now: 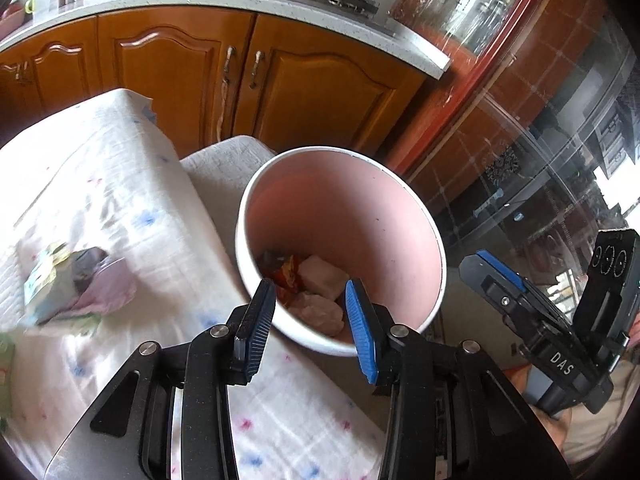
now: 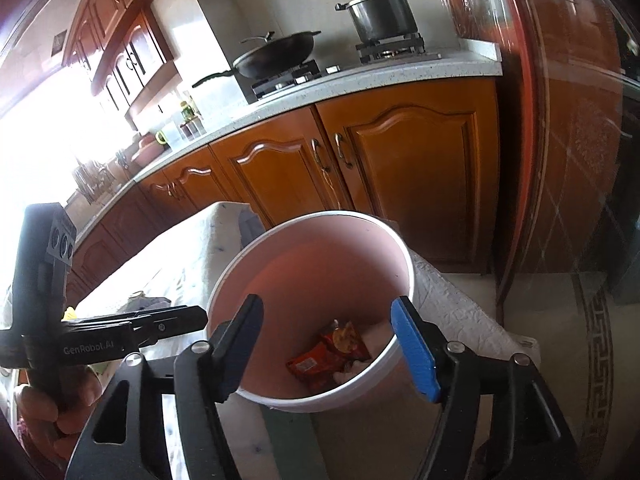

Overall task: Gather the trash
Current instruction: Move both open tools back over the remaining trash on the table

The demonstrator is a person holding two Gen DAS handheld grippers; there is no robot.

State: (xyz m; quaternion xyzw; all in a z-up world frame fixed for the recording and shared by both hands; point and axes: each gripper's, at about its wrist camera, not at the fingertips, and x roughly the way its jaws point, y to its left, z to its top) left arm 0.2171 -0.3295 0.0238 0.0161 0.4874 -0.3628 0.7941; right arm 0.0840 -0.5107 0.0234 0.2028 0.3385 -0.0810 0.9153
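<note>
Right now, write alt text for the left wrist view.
The open left gripper, holding nothing, hangs over a pink bin with a red wrapper and crumpled tissues at its bottom. Left of the bin, more trash lies on a cloth-covered table; the right gripper shows at the right edge.

One bin, perhaps four scraps inside

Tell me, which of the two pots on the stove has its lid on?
The tall steel pot on the right burner wears a lid. The black wok on the left burner is shallow, lidless and has a long handle.
</note>
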